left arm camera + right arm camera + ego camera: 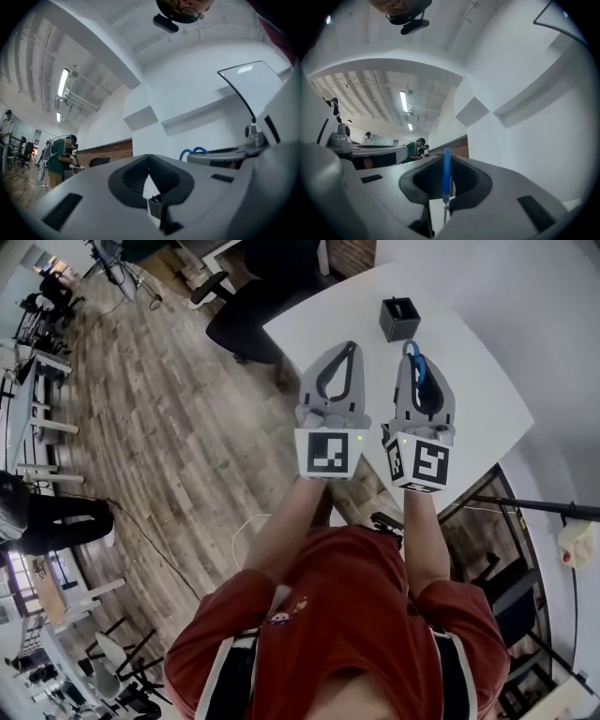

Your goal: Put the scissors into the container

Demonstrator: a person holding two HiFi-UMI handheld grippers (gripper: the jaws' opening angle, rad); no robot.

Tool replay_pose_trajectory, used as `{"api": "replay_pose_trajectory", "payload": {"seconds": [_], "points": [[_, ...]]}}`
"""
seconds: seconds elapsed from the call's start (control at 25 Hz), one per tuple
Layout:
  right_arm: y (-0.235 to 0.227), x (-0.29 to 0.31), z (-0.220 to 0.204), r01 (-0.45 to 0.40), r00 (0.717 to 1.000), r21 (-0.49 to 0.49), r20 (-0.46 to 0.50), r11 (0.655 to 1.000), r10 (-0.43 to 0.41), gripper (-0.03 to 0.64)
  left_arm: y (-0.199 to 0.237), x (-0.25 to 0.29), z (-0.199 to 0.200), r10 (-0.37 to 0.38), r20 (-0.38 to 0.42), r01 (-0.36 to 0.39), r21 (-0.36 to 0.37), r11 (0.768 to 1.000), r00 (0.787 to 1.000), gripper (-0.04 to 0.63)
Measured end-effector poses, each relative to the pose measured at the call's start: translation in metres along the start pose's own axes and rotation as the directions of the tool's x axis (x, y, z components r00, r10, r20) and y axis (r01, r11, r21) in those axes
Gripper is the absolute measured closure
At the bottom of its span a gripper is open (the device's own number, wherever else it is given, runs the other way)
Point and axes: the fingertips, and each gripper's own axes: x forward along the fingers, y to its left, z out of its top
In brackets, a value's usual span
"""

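Although the scissors [418, 368] are not yet in the container [399, 319], they are gripped between the 2 jaws of the right gripper [446, 158], which is clenched on them. In the right gripper view their blue handle is seen edge-on as 1 narrow upright strip in the gap, with a thin metal part just below it. In the head view a blue handle loop is seen poking out past the jaw tips, pointed toward the container and near it, but not touching it.

The container, a small black open-topped box, is set upright on the white table [487, 381], just beyond the scissors. It is also glimpsed through the opening of the left gripper [350, 345]. That gripper is held just beside the right one, over the table's near edge. Its 2 jaws are brought together at the tips, and nothing is grasped between them.

A marker cube [328, 453] is carried at the rear of each gripper. Both are held out by a person in a red shirt [347, 615]. A wood-plank floor [169, 427] is spread to the left of the table, and a dark office chair [246, 320] is parked at the table's far corner.
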Motion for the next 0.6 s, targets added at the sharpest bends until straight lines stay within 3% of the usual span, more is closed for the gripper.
{"api": "replay_pose_trajectory", "payload": {"seconds": [0.6], "points": [[0.002,0.112,-0.031,0.125,0.991,-0.05,-0.044,0.991,-0.127,0.558,0.076,0.095,-0.039,-0.112,-0.003,0.112,-0.051,0.992,0.994,0.583]]}}
